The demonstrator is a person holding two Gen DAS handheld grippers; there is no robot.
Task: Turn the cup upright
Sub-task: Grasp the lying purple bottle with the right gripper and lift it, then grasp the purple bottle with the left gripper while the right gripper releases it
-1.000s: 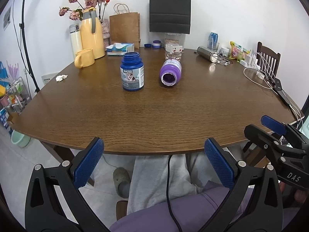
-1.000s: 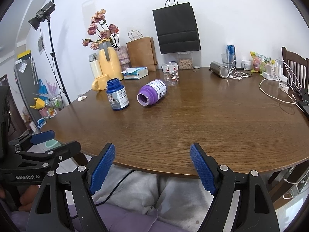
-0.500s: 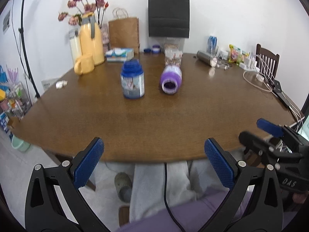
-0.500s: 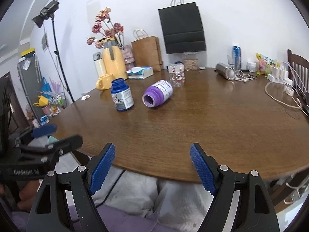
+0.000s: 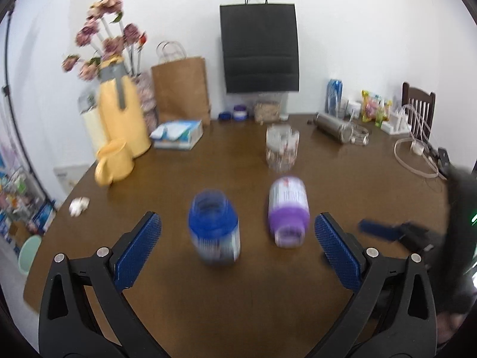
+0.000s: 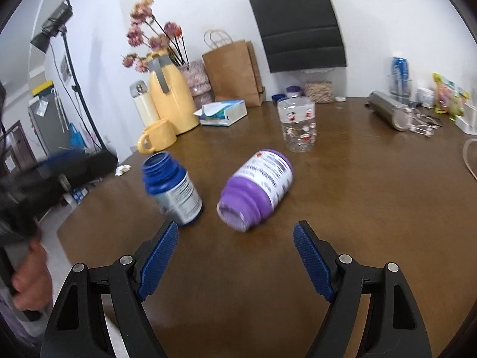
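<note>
Purple plastic bottle with white label (image 6: 258,189) lies on its side on the brown wooden counter (image 6: 372,208), mouth toward the cameras, just beside an upright blue plastic bottle (image 6: 173,189). Not yet flipped. Change since a second ago: both claws have advanced from beyond the counter edge to over it. Right claw (image 6: 235,256) is spread wide, lined up near the purple bottle; left claw (image 5: 238,249) is likewise spread, empty. Judgement: approach under way, grasp next.
</note>
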